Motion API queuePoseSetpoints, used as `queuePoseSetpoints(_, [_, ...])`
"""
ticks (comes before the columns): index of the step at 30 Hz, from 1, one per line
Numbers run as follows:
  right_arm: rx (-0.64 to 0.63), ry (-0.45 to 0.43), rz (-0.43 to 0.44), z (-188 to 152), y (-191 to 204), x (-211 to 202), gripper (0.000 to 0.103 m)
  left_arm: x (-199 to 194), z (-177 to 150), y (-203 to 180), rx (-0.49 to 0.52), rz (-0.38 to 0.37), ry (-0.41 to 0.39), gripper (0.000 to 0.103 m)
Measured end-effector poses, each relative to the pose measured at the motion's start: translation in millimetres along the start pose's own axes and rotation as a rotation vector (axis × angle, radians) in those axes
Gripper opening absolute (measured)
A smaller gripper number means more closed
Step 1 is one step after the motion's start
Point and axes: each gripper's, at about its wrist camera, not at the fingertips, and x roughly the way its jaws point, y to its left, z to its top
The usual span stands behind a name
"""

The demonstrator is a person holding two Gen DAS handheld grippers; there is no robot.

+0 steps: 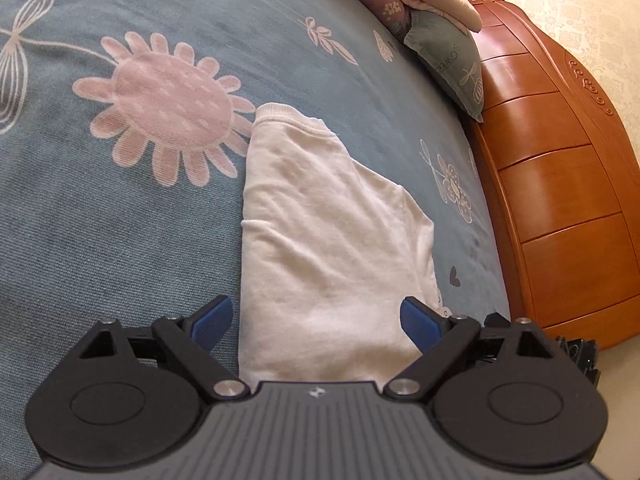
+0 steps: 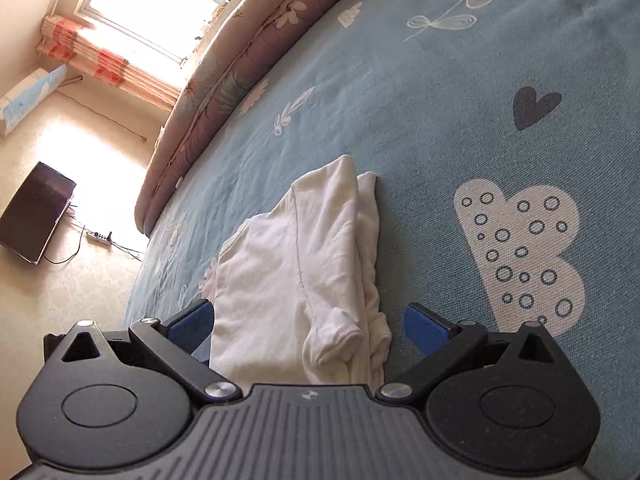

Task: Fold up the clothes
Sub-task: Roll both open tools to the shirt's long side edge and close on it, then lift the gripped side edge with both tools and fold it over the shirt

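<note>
Two grippers approach a white shirt (image 1: 332,232) lying partly folded on the bed (image 1: 120,240), near the wooden headboard (image 1: 560,184). Left gripper (image 1: 318,320) and right gripper (image 2: 308,320) both have jaws wide, holding nothing, each straddling a shirt end. Recommended: lower each until both layers sit between the jaws, then close evenly.

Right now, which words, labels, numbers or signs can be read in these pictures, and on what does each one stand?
"FLOWER", only partly legible, running sideways: on the grey-green printed pillow beside the orange wooden headboard.
Small light emblem, no letters: on each grey ribbed tool body.
White folded cotton garment: no text visible.
</note>
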Motion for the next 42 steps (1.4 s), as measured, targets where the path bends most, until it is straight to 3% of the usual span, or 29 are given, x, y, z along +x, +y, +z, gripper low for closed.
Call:
queuePoseSetpoints(7, [0.077,0.14,0.068,30,-18,33,0.103,17,19,21,-0.095,-0.105,0.027,0.093])
queuePoseSetpoints(15, [0.037,0.176,0.121,55,-13,62,0.103,49,49,15,-0.092,-0.179,0.054,0.098])
queuePoseSetpoints(19, [0.02,0.183,0.119,54,-7,65,0.103,47,45,16,-0.099,-0.186,0.086,0.098])
queuePoseSetpoints(24, [0.023,0.273,0.159,36,-6,55,0.103,43,30,28,-0.11,-0.243,0.133,0.098])
queuePoseSetpoints(33, [0.057,0.245,0.176,54,-8,74,0.103,60,45,21,-0.084,-0.26,0.147,0.097])
queuePoseSetpoints(36, [0.021,0.237,0.189,45,-7,66,0.103,53,34,28,-0.091,-0.257,0.141,0.088])
queuePoseSetpoints(42, [-0.023,0.234,0.181,32,-3,56,0.103,54,31,27,-0.082,-0.257,0.149,0.088])
